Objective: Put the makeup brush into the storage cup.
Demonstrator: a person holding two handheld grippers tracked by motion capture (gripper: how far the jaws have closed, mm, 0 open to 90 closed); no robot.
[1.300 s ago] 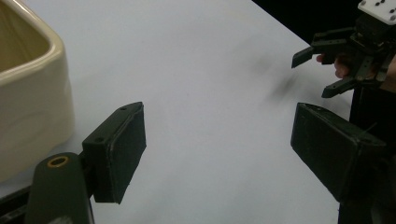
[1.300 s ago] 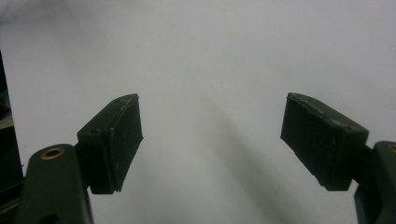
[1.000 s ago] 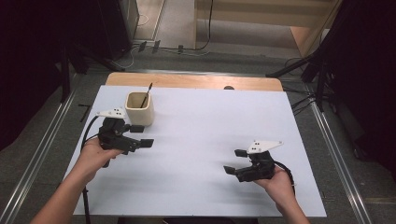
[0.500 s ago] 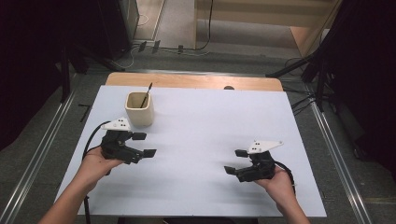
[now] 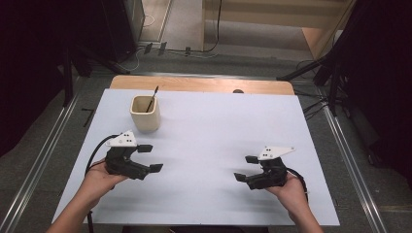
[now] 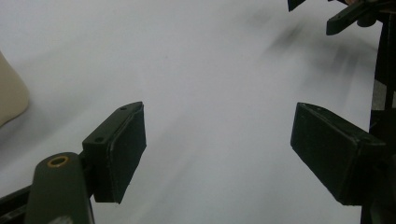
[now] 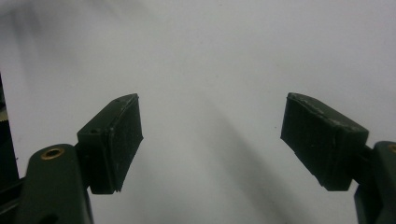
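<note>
Black jaws released on both grippers, over a white counter.

We see the left gripper [image 5: 148, 158] at lower left of the high view and the right gripper [image 5: 246, 168] at lower right, jaws spread with nothing between them. Just above the left gripper, in the upper left of the counter [image 5: 218, 126], stands the cream cup [image 5: 145, 113] with a thin dark stick [image 5: 152, 98] leaning inside it.
</note>
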